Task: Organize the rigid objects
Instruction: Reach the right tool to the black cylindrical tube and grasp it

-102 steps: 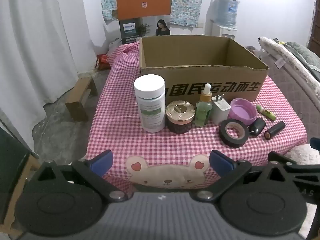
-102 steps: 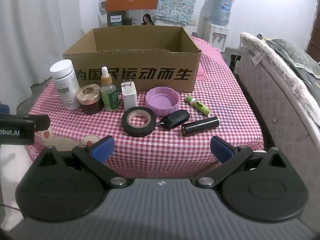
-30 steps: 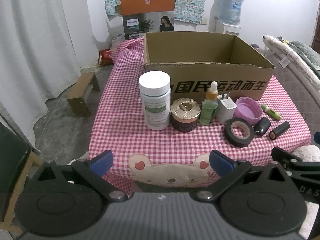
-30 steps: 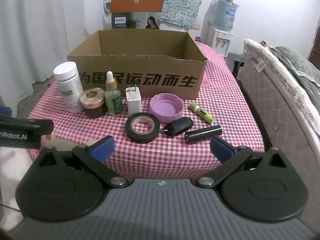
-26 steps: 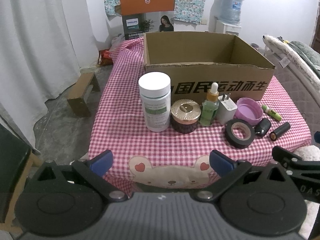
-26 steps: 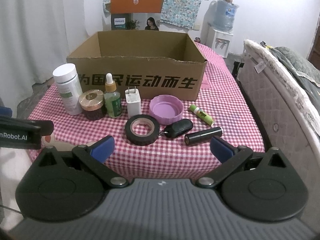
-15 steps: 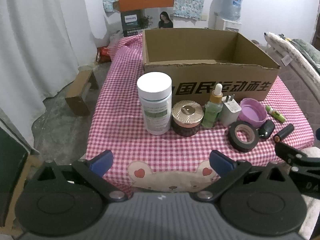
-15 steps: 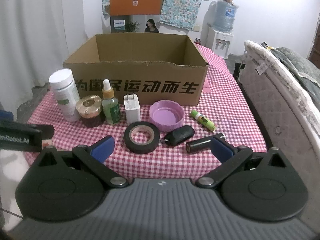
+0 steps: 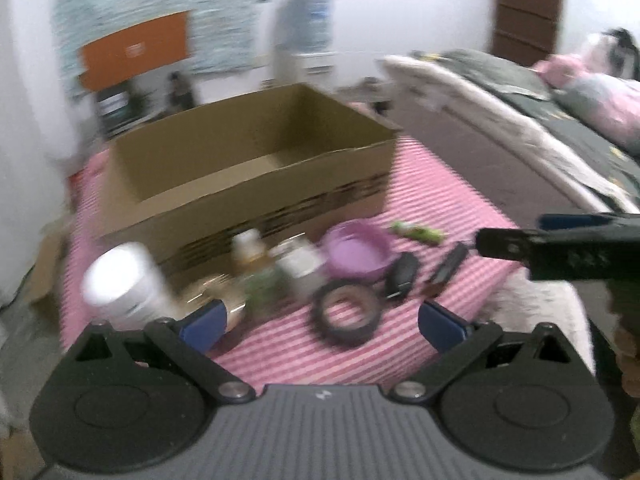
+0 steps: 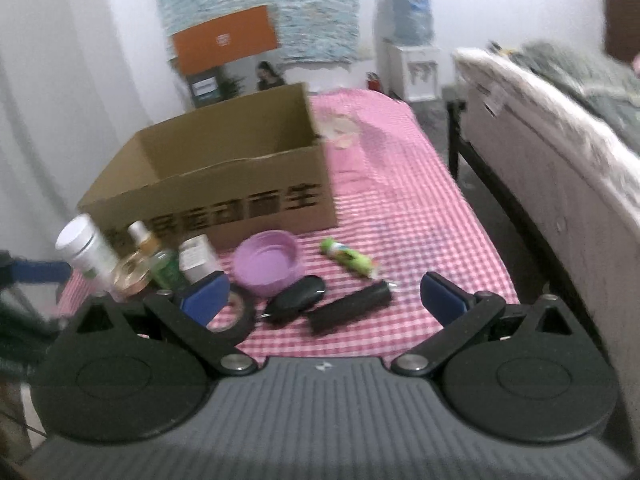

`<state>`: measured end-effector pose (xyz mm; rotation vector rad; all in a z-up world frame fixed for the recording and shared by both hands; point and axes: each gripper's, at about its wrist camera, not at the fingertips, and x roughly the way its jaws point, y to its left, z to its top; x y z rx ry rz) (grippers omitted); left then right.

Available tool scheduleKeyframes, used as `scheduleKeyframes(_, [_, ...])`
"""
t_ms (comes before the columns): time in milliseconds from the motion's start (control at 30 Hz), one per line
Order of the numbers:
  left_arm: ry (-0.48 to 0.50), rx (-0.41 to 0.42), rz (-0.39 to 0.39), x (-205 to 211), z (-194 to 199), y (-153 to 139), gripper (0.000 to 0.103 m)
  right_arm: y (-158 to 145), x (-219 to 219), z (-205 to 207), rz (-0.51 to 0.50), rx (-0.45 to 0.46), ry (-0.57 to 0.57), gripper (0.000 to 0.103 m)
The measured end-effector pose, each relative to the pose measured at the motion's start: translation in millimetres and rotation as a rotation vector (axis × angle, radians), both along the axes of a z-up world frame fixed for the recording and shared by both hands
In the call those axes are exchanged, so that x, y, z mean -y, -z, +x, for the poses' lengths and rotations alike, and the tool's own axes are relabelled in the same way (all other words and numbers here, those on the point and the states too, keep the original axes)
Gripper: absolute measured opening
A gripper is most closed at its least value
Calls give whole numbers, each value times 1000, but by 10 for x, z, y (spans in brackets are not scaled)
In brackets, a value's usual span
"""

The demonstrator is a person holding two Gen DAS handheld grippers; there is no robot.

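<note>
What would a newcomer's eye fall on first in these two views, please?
Probably the big open cardboard box on the pink checked tablecloth, with nothing visible inside it. In front of it sits a row of small items, from a white bottle at the left to a purple lid and black tape roll.

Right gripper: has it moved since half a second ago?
Yes. The right gripper has swung right and closer: the cardboard box now sits left of centre, and the black tube lies between its open jaws.
</note>
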<state>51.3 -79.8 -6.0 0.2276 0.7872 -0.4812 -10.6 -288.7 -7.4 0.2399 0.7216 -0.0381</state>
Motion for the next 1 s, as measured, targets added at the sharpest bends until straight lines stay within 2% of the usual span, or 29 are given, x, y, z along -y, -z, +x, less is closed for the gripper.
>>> scheduleKeyframes(100, [122, 14, -19, 278, 40, 36, 98, 108, 278, 44, 124, -18, 33, 102])
scheduleKeyframes(167, [202, 19, -9, 494, 58, 93, 93, 198, 416, 86, 199, -31, 53, 97])
scheduleKeyframes(267, [281, 13, 36, 817, 95, 220, 77, 354, 583, 161, 298, -65, 78, 87])
scheduleKeyframes(300, [302, 3, 47, 890, 111, 278, 69, 406, 610, 191, 328, -79, 84, 84])
scheduleKeyframes(333, [323, -12, 61, 986, 125, 336, 62, 455, 648, 222, 353, -92, 89, 76])
scheduleKeyframes(400, [351, -34, 76, 1098, 164, 431, 59, 540, 675, 302, 389, -118, 97, 68])
scheduleKeyframes(467, [374, -48, 91, 1202, 194, 504, 50, 608, 699, 355, 414, -139, 98, 55])
scheduleKeyframes(533, [388, -64, 108, 1304, 229, 585, 38, 679, 727, 407, 428, -161, 96, 49])
scheduleKeyframes(633, [384, -87, 123, 1404, 299, 673, 27, 782, 779, 472, 452, -187, 96, 45])
scheduleKeyframes(733, [380, -99, 126, 1432, 378, 712, 20, 832, 812, 518, 471, -200, 86, 42])
scheduleKeyframes(1000, [387, -80, 154, 1554, 436, 704, 20, 933, 832, 657, 462, -220, 72, 30])
